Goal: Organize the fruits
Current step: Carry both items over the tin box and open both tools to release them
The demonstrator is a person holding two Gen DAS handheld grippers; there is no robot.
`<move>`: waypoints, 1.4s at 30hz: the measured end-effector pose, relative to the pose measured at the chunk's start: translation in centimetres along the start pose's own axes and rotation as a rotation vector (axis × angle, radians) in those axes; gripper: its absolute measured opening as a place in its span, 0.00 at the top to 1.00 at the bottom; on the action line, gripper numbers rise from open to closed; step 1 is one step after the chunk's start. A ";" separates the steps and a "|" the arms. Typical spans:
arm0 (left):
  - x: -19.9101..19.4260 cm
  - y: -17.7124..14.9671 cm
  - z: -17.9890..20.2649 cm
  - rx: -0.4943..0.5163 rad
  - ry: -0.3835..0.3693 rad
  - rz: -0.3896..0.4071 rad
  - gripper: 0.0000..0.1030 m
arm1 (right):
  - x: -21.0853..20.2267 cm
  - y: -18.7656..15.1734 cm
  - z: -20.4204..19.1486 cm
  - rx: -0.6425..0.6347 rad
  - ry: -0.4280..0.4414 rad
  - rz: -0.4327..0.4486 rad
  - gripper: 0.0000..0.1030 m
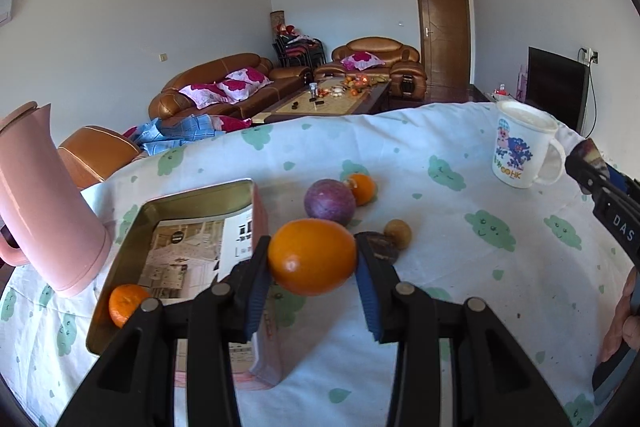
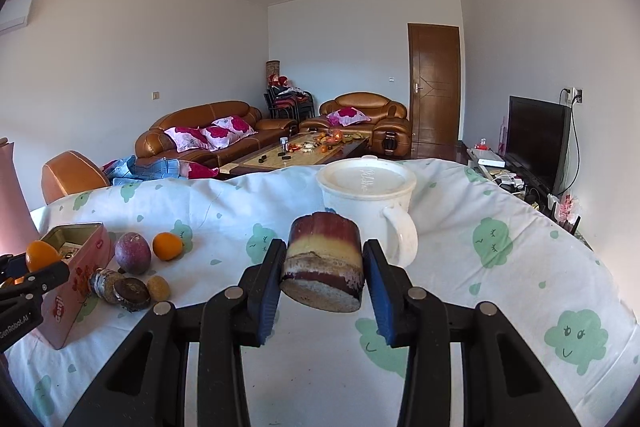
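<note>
**Both grippers loaded above the bench**

The left gripper (image 1: 312, 267) has its jaws clenched on an orange (image 1: 312, 257) beside the open pink tin (image 1: 192, 203). The right gripper (image 2: 324, 281) grips a sugarcane piece (image 2: 323, 261) before the white mug (image 2: 370, 197). A passion fruit (image 1: 329, 202) lies on the cloth.

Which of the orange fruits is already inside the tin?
The small orange fruit at the tin's near corner. One larger orange is clamped in the left gripper; another lies on the cloth beside the purple fruit.
</note>
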State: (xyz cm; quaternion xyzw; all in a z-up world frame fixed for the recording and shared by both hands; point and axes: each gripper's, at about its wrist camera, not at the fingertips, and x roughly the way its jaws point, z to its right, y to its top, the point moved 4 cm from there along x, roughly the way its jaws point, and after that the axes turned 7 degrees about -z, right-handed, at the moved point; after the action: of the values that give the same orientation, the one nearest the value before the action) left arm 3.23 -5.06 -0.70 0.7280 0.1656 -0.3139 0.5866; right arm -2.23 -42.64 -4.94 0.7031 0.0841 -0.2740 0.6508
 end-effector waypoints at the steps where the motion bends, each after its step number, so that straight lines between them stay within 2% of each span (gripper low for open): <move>1: 0.1 -0.1 -0.7 -0.006 0.004 -0.001 0.60 | -0.1 -0.2 -0.2 0.005 0.004 -0.013 0.60; 9: 1.2 -0.6 -5.5 -0.055 0.027 0.005 0.60 | -0.6 -1.1 -4.1 0.016 0.081 -0.063 0.60; 22: 2.6 -0.1 -12.3 -0.158 0.056 0.019 0.60 | -1.4 -0.1 -16.1 -0.071 0.261 -0.037 0.59; 29: 3.0 0.1 -15.9 -0.244 0.070 0.010 0.60 | 0.1 -0.2 -21.3 -0.085 0.344 -0.064 0.59; 34: 3.7 0.0 -16.9 -0.275 0.071 -0.002 0.60 | 1.8 0.0 -24.1 -0.081 0.400 -0.106 0.59; 42: 6.1 -0.7 -17.3 -0.297 0.069 -0.084 0.60 | 5.6 0.3 -27.7 -0.049 0.476 -0.196 0.59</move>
State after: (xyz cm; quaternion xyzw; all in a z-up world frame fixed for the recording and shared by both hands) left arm 11.86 10.92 -3.23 0.6360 0.2606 -0.2852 0.6680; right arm 10.19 -17.43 -7.38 0.7203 0.3092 -0.1606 0.5998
